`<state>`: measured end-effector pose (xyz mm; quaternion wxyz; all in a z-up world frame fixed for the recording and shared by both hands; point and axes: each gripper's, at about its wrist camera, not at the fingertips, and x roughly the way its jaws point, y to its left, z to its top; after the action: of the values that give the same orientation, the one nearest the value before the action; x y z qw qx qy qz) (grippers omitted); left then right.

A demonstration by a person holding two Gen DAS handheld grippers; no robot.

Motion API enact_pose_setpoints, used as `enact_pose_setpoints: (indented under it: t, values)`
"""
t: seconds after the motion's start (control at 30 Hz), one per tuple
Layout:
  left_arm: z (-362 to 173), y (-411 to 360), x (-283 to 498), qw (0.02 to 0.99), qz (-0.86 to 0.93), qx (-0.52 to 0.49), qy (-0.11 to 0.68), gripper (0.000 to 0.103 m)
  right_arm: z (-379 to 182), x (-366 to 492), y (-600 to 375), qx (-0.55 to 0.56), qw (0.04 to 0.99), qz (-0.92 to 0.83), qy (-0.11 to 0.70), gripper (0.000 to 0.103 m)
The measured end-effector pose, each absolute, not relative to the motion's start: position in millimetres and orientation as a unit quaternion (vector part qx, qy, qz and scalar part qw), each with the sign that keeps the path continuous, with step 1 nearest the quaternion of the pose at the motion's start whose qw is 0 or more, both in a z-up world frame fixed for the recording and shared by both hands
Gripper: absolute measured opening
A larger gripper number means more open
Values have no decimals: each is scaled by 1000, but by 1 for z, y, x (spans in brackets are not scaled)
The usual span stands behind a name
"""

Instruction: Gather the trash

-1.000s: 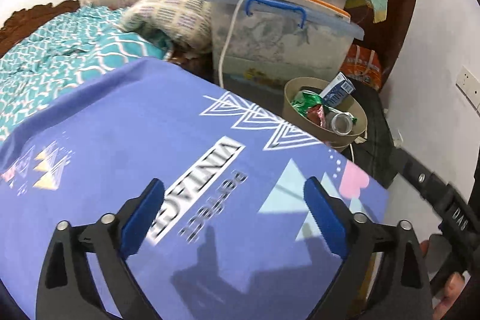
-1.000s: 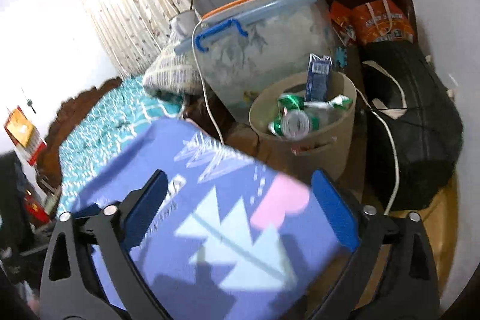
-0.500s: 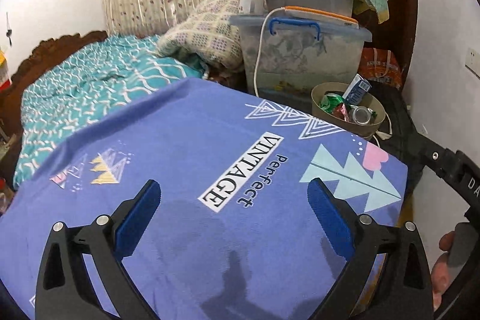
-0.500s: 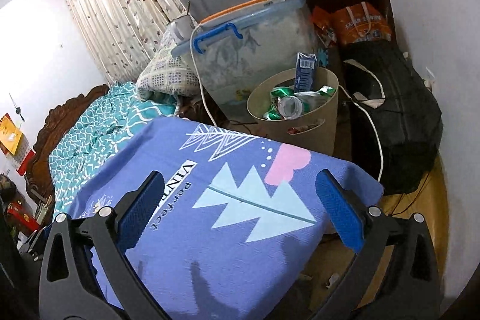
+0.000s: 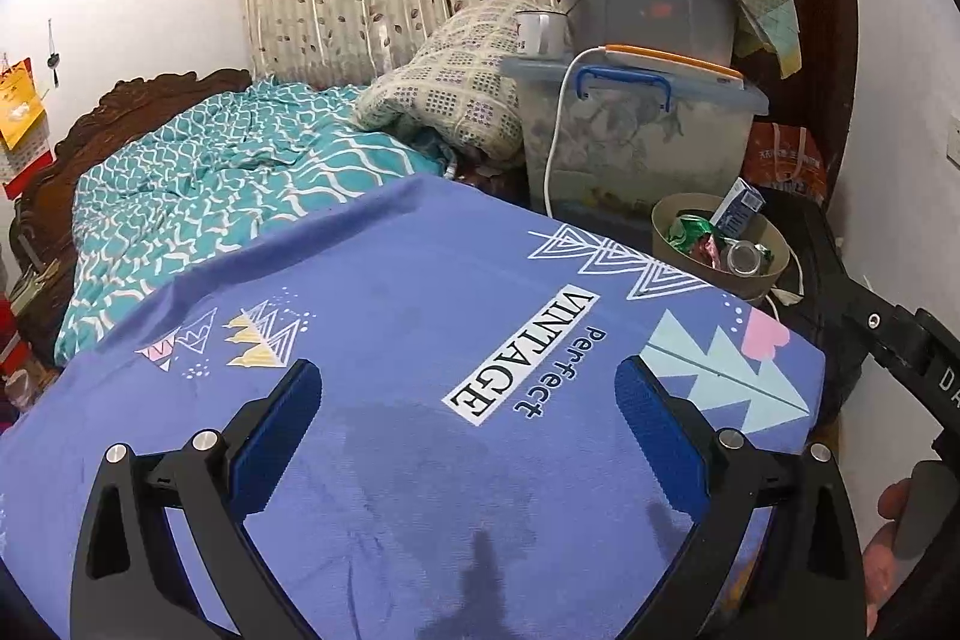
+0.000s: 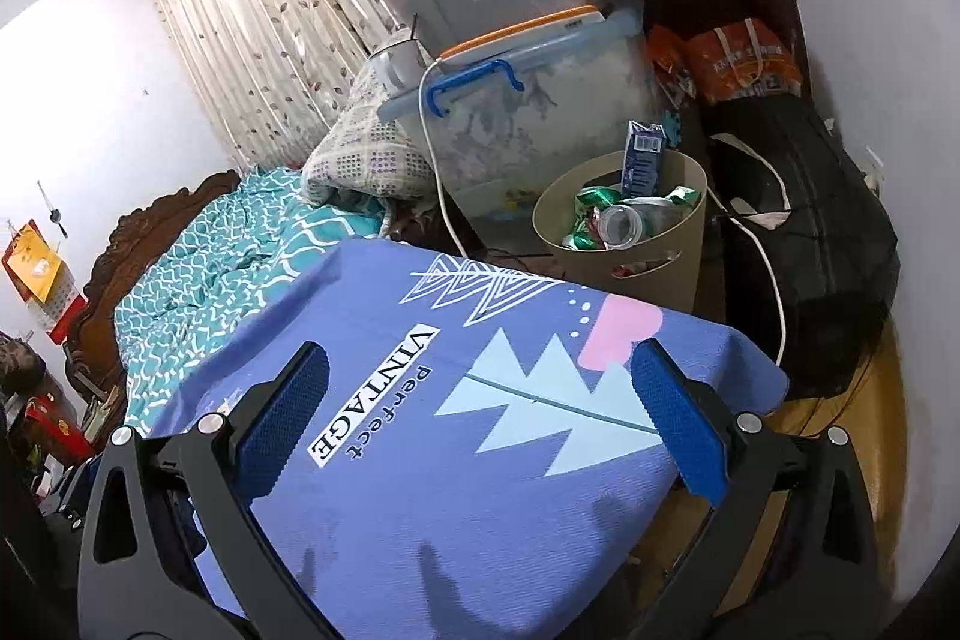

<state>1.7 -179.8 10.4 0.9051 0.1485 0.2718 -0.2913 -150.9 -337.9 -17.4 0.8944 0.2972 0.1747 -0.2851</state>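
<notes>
A purple cloth (image 5: 390, 316) printed "Perfect VINTAGE" fills the lower half of both views, spread flat with nothing lying on it. Behind it, at left, lies a teal patterned bedspread (image 5: 198, 184). In the upper right of each frame stand stacked clear storage boxes (image 6: 528, 112). Just below them, right of centre, a beige waste bin (image 6: 636, 256) holds the trash: a blue carton (image 6: 643, 157), a clear bottle (image 6: 621, 220) and green wrappers (image 6: 591, 199). The left gripper (image 5: 465, 418) and right gripper (image 6: 474, 412) both hang over the cloth, jaws spread wide, grasping nothing.
</notes>
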Motion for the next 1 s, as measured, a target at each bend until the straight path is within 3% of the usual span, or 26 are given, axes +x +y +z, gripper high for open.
enact_pose_setpoints:
  t: [1.0]
  values:
    - [17, -178, -13, 920, -232, 200, 243, 95, -16, -149, -328, 306, 893, -278, 176, 100]
